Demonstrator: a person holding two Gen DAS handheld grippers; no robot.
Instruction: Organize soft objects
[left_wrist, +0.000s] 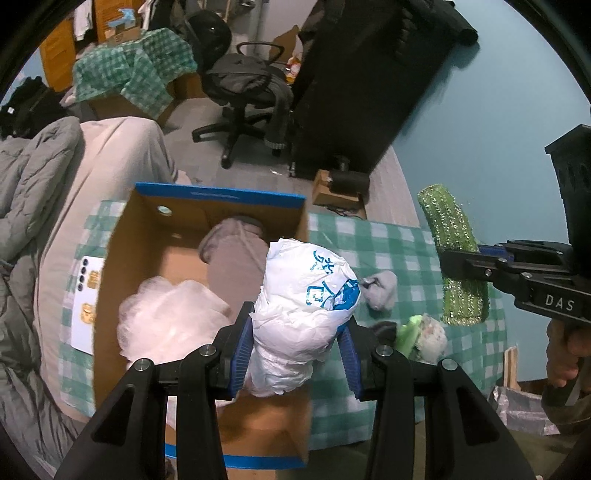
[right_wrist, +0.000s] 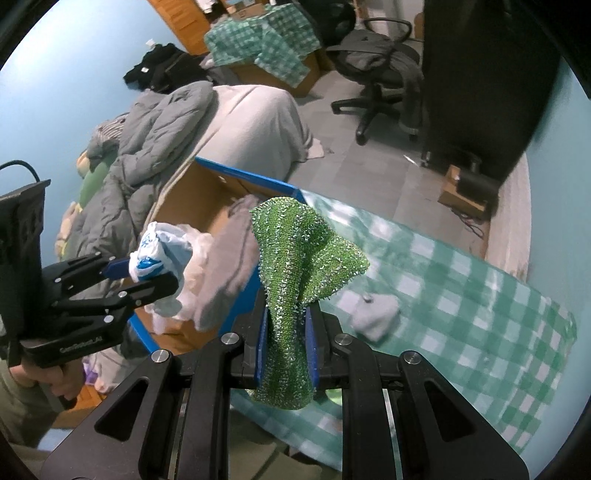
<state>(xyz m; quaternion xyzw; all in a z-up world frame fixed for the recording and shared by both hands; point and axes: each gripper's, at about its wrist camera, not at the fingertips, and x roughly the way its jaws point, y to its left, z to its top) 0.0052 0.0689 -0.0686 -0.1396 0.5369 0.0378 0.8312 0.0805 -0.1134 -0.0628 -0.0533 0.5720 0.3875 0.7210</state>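
My left gripper (left_wrist: 295, 343) is shut on a crumpled white plastic bag with blue print (left_wrist: 310, 295), held above the right edge of an open cardboard box (left_wrist: 147, 236). The box holds a clear plastic wad (left_wrist: 166, 317) and a grey-brown cloth (left_wrist: 236, 258). In the right wrist view my right gripper (right_wrist: 286, 339) is shut on a sparkly green cloth (right_wrist: 303, 251) that hangs over the checked table cover, to the right of the box (right_wrist: 192, 199). The left gripper (right_wrist: 122, 277) with its bag (right_wrist: 159, 251) shows at the left there. The right gripper (left_wrist: 465, 266) with the green cloth (left_wrist: 450, 229) appears at the right of the left wrist view.
A small grey cloth (left_wrist: 380, 291) and a green and white bundle (left_wrist: 421, 332) lie on the green checked cover (left_wrist: 388, 240). Behind the box are a bed with a grey quilt (right_wrist: 155, 140), an office chair (left_wrist: 243, 96) and a dark cabinet (left_wrist: 351, 85).
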